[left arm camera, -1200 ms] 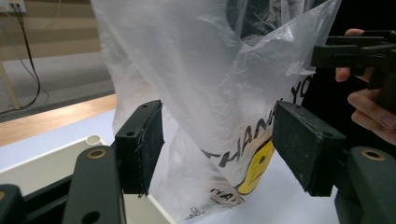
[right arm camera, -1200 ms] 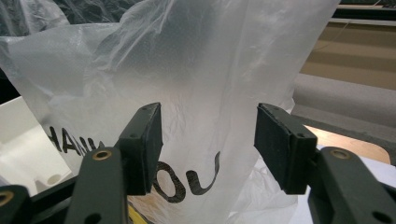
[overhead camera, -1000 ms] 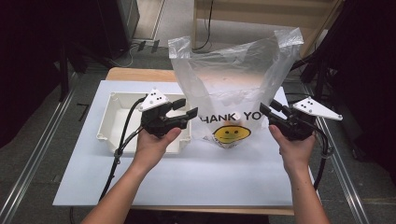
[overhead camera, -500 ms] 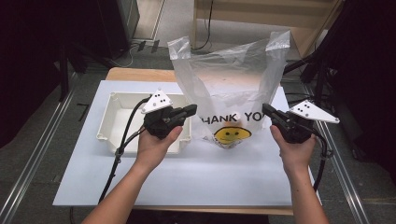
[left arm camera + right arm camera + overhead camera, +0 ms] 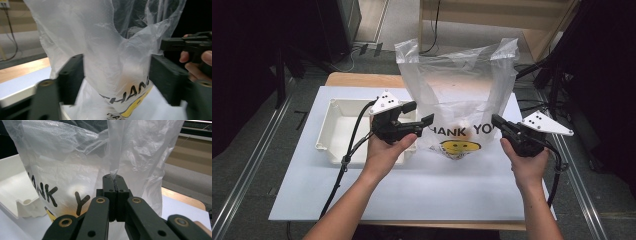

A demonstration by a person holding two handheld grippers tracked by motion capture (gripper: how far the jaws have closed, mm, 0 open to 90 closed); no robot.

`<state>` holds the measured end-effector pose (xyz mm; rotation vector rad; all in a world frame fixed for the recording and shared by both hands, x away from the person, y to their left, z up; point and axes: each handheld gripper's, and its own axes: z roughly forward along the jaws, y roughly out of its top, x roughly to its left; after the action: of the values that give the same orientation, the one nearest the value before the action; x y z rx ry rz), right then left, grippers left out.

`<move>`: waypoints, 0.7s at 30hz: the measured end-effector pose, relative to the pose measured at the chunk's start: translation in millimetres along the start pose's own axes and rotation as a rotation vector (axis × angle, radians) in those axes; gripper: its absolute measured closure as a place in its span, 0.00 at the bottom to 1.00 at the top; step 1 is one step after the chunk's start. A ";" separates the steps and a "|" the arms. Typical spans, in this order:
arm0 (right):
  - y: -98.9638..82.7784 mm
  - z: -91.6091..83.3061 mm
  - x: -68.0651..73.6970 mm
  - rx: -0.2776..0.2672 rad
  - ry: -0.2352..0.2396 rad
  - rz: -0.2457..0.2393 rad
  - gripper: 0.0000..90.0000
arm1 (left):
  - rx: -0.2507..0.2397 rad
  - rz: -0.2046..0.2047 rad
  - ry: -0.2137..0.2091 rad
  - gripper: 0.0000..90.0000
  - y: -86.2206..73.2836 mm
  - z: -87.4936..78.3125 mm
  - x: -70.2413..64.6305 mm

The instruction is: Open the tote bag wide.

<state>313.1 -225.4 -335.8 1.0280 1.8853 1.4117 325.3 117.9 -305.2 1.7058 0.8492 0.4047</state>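
Observation:
A clear plastic bag printed with "THANK YOU" and a yellow smiley stands upright on the white tabletop. An orange shape shows faintly through it. My left gripper is at the bag's left edge. Its jaws have just been opening and stand wide apart, with the bag between them and the pads clear of it. My right gripper is at the bag's right edge. In the right gripper view it is shut on a thin fold of the bag.
A white plastic tray sits left of the bag, behind my left hand; its corner appears in the right gripper view. The right gripper shows far right in the left gripper view. Cables trail off both grippers toward me.
The left gripper's jaws stand wider apart than half a second ago, with the bag's left edge loose between them. The bag's top has shifted slightly. The right hand has kept still.

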 end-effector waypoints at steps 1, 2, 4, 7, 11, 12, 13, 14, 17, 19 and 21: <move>-0.3 -0.1 0.3 0.002 0.002 -0.002 1.00 | 0.004 -0.001 0.001 0.65 0.4 0.2 -0.2; -0.3 -0.1 0.3 0.002 0.002 -0.002 1.00 | 0.004 -0.001 0.001 0.77 0.4 0.2 -0.2; -1.4 -0.2 0.6 0.001 0.001 -0.010 1.00 | 0.010 -0.003 -0.014 0.96 0.8 0.5 0.9; -2.3 -0.8 0.4 0.001 -0.002 -0.007 1.00 | 0.032 0.018 -0.026 1.00 -0.6 0.5 2.3; -3.6 -1.0 -0.4 0.007 -0.008 -0.009 1.00 | 0.044 0.032 -0.034 1.00 -2.6 1.3 0.6; -4.3 -0.8 -0.9 0.008 -0.010 -0.009 1.00 | 0.050 0.032 -0.034 1.00 -3.6 2.1 0.4; -5.3 -0.5 -1.2 0.012 -0.011 -0.003 1.00 | 0.062 0.029 -0.036 1.00 -6.8 3.7 0.8; -5.3 -0.5 -1.2 0.012 -0.011 -0.003 1.00 | 0.062 0.029 -0.036 1.00 -6.8 3.7 0.8; -9.5 1.2 -2.7 0.021 -0.017 0.006 1.00 | 0.084 0.028 -0.034 1.00 -14.0 7.6 1.8; -16.4 3.8 -4.7 0.035 -0.024 0.014 1.00 | 0.103 0.025 -0.033 1.00 -22.6 11.4 2.5; -20.7 5.3 -5.9 0.044 -0.030 0.017 1.00 | 0.109 0.019 -0.034 1.00 -25.7 12.9 2.1</move>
<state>315.5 -230.7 -357.2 1.0826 1.8985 1.3619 326.7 113.3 -333.7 1.8178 0.8439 0.3466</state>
